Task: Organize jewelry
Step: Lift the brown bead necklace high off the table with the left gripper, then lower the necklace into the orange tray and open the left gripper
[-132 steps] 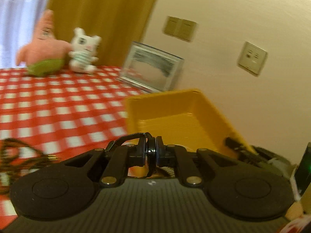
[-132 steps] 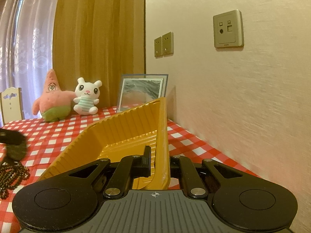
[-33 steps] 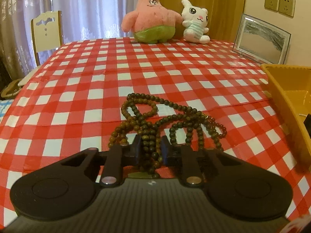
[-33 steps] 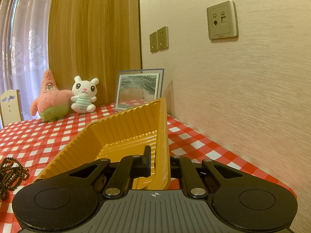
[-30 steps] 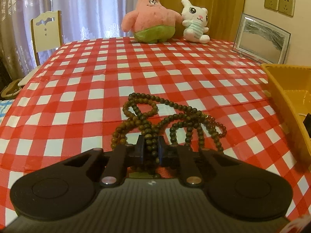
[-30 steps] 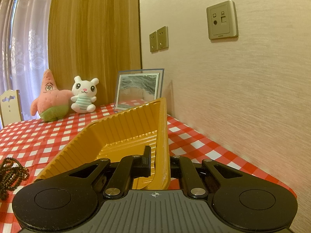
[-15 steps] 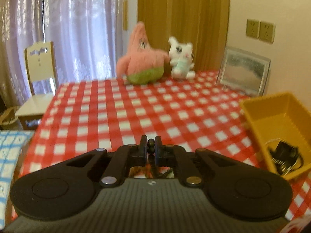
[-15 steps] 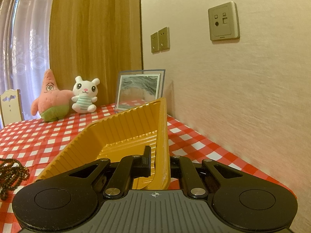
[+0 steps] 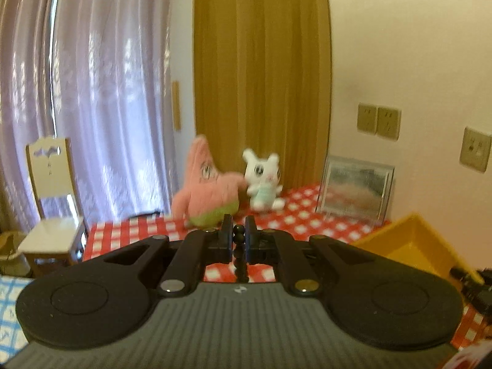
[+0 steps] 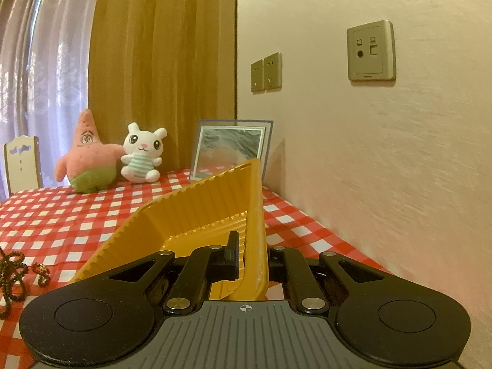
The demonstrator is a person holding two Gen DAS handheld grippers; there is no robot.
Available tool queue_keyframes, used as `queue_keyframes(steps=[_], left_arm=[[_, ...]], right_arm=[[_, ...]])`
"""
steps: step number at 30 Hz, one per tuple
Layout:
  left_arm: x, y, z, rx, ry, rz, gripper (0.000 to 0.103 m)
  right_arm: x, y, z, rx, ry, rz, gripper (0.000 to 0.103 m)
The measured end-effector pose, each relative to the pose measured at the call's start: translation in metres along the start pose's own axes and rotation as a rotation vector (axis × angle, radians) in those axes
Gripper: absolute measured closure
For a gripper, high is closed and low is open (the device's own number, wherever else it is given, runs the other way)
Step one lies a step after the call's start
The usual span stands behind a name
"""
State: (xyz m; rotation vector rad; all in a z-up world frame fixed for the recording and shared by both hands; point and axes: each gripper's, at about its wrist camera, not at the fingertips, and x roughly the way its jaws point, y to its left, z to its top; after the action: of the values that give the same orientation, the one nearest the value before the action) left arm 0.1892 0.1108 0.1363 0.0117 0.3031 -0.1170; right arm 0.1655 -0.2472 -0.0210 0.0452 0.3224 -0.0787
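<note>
Up above the table in the left wrist view, left gripper (image 9: 238, 240) is clenched on a strand of dark beads (image 9: 239, 247), which runs down between the two fingers and hangs below them. Red-and-white checked tablecloth (image 9: 295, 220) lies underneath and beyond. Yellow tray (image 9: 412, 243) sits off to the right, only one corner visible, with a black gripper part poking in at its near right edge. Pink starfish plush (image 9: 209, 193) and white bunny plush (image 9: 264, 181) stand touching each other at the far end, picture frame (image 9: 356, 190) leaning on the wall right of them. White chair (image 9: 52, 203) at left, curtains behind. Frame is motion-blurred.

Right wrist view: right gripper (image 10: 250, 255) grasps the yellow tray (image 10: 196, 212) by its right side wall, one finger inside, one outside; tray tilted up on that side. Bead necklace (image 10: 15, 272) shows at the far left edge, partly piled on the tablecloth (image 10: 61, 224), one strand rising out of frame. Starfish plush (image 10: 87, 163), bunny (image 10: 143, 155) and picture frame (image 10: 230, 147) sit at the back; wall sockets (image 10: 266, 72) on the right wall.
</note>
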Motion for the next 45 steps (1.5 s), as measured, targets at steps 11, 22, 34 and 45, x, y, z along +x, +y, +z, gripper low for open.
queue_keyframes(steps=[11,22,34,45], left_arm=[[-0.032,-0.008,0.082,0.050,-0.155,-0.008,0.097],[-0.040,-0.039,0.144,0.102,-0.272,-0.060,0.097],[-0.034,-0.103,0.169,0.048,-0.380,-0.308,0.097],[0.024,-0.150,0.105,-0.038,-0.166,-0.539,0.097]], right_arm=[[0.000,0.001,0.000,-0.004,0.002,0.006,0.094],[0.001,0.001,0.000,-0.005,0.002,0.008,0.094],[0.000,0.001,0.000,-0.003,0.003,0.008,0.094],[-0.001,0.002,-0.002,0.005,0.004,0.007,0.094]])
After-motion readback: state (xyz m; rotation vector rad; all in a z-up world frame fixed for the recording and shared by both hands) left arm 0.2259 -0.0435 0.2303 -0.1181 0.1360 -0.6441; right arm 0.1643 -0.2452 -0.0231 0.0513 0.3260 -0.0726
